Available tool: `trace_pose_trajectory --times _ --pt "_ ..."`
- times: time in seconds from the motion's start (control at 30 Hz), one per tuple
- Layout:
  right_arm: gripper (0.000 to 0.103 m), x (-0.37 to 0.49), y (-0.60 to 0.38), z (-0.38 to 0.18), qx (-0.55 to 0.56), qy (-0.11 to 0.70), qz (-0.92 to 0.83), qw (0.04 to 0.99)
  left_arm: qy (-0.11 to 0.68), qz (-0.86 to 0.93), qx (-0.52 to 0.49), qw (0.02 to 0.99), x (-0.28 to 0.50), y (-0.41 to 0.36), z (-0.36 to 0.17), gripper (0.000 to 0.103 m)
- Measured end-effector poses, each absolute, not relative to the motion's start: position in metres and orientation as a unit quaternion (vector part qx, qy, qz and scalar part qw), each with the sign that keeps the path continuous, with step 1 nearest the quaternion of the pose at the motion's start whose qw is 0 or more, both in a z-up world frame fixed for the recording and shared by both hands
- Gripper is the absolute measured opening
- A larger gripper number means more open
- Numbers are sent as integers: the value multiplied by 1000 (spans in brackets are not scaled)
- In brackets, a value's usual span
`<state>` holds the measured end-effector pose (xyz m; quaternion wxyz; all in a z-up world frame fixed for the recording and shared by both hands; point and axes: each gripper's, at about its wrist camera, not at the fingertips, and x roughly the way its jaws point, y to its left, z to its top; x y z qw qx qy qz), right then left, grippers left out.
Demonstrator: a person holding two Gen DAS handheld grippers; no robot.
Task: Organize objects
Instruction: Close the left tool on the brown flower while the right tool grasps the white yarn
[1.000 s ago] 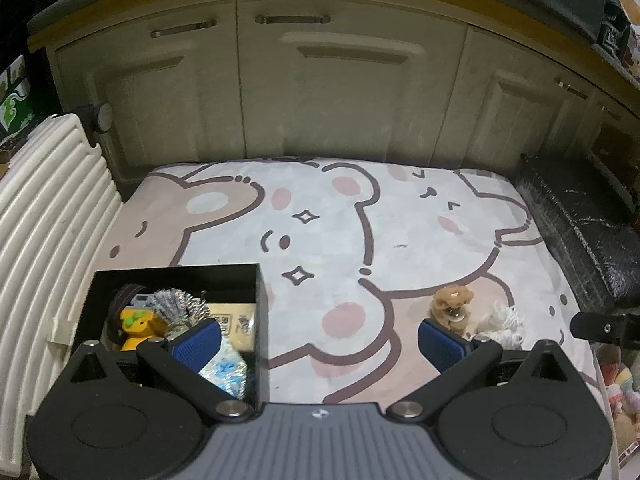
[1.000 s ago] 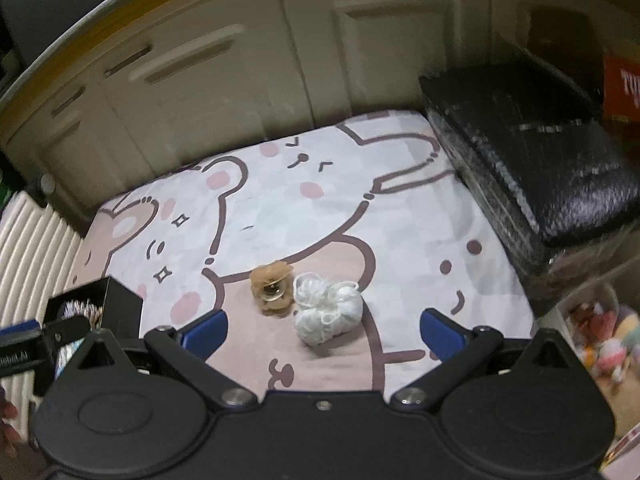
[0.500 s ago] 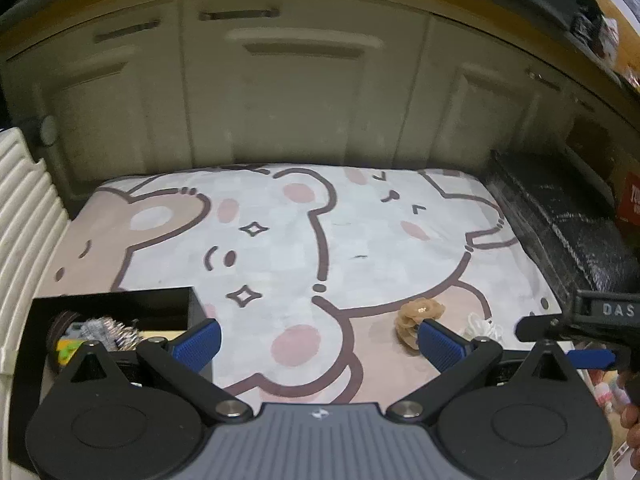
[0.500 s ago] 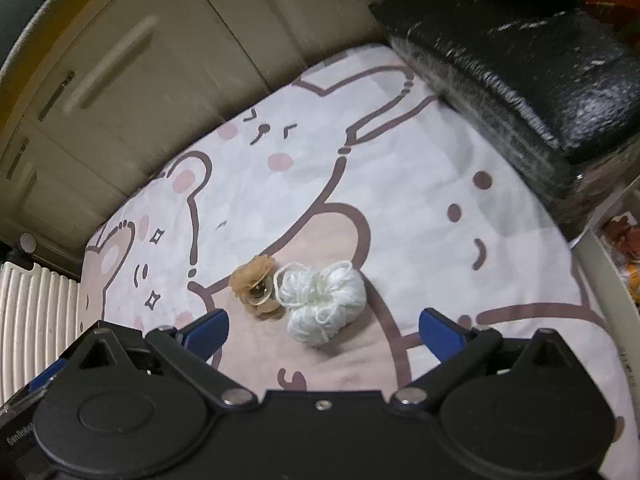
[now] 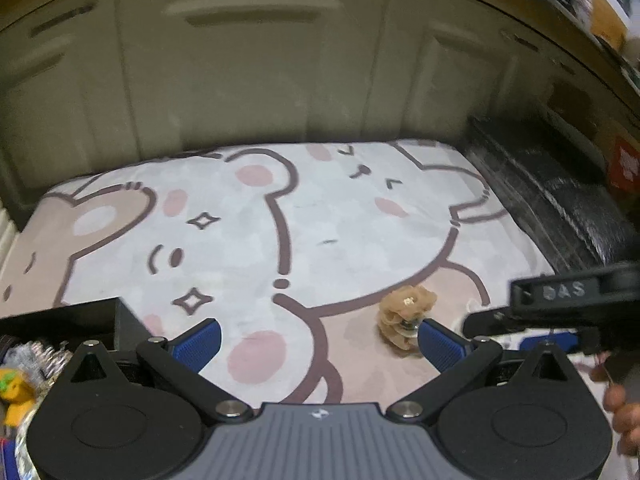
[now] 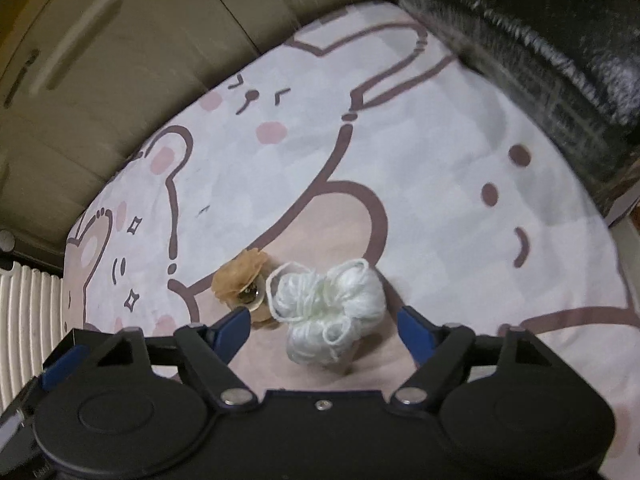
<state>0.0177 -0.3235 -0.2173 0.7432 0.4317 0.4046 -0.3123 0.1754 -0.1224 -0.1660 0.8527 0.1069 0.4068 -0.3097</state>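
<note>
A white yarn bundle (image 6: 332,312) lies on the bear-print cloth (image 6: 440,168), touching a tan fabric flower clip (image 6: 240,282) on its left. My right gripper (image 6: 324,326) is open, its blue pads on either side of the yarn, low over it. In the left wrist view the flower clip (image 5: 406,314) sits just ahead of the right pad, and the right gripper's black body (image 5: 560,300) covers the yarn. My left gripper (image 5: 318,338) is open and empty over the cloth. A black box (image 5: 124,320) with small items stands at the lower left.
Cream cabinet doors (image 5: 260,72) run along the far edge of the cloth. A black wrapped block (image 6: 540,52) borders the cloth on the right. A white ribbed panel (image 6: 28,320) stands on the left. A hand (image 5: 624,408) shows at the right edge.
My right gripper has moved down and closer to the yarn, which now lies between its pads. My left gripper has swung right, so the black box has slid toward the left edge.
</note>
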Motion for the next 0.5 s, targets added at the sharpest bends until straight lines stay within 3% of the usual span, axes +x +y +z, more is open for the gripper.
trace_pose_trajectory --times 0.13,0.2,0.33,0.5 --pt "76 25 -327 -230 427 419 -315 737 404 -327 127 845 177 -129 -176 103" --pt "66 27 -330 -237 430 426 -319 730 405 -338 125 841 177 -132 -179 103" --pt "56 25 -335 -238 431 424 -319 730 406 -360 118 832 178 -141 -184 101" --pt "51 17 -339 -232 424 422 -329 730 420 -378 106 818 180 -158 -193 91"
